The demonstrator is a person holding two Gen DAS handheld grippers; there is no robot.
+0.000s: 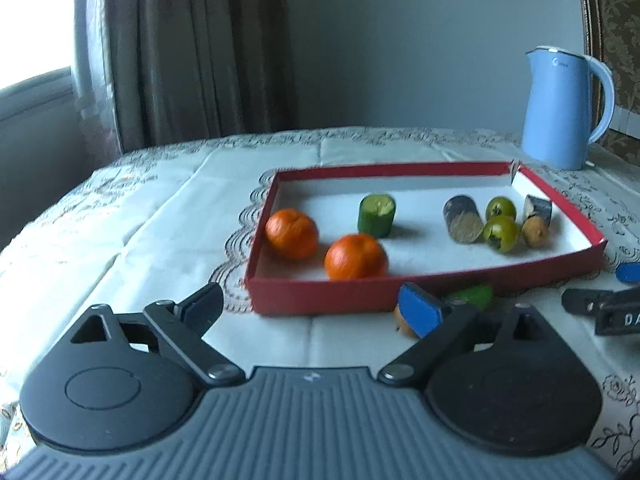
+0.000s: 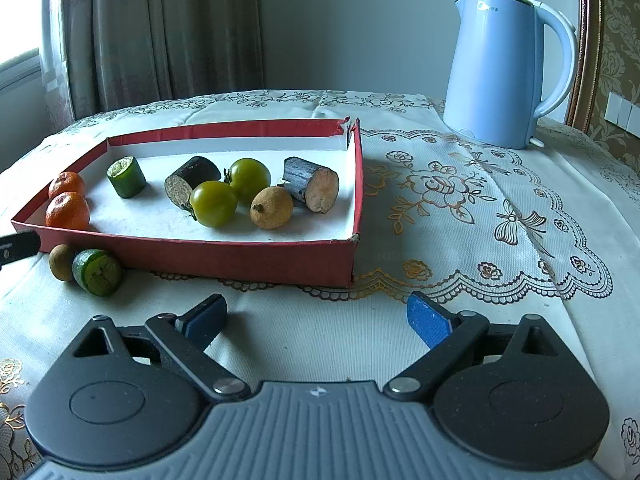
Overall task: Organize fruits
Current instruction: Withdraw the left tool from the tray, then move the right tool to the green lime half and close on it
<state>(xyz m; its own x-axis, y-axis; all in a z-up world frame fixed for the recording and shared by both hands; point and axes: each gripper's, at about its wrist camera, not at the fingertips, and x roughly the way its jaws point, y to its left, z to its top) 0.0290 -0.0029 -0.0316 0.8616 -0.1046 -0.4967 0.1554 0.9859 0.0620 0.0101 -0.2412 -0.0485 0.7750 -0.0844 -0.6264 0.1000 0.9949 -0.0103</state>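
Lace-covered surface [image 2: 460,208] holds a red box [image 2: 200,254] nearly full of fruit, and both grippers' jaws gape empty, so next grab the brown longan [image 2: 61,262] and green chunk [image 2: 97,272] touching its front wall.

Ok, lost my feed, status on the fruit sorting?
Left claw open, empty. Right claw open, empty. Longan and green piece outside the box. Nothing blocking.

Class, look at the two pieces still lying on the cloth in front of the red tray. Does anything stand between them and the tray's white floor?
Only the red cardboard tray's own low front wall. The small brown round fruit and the green cut cucumber piece lie just outside it, so each must be lifted over. Both grippers are open and empty.
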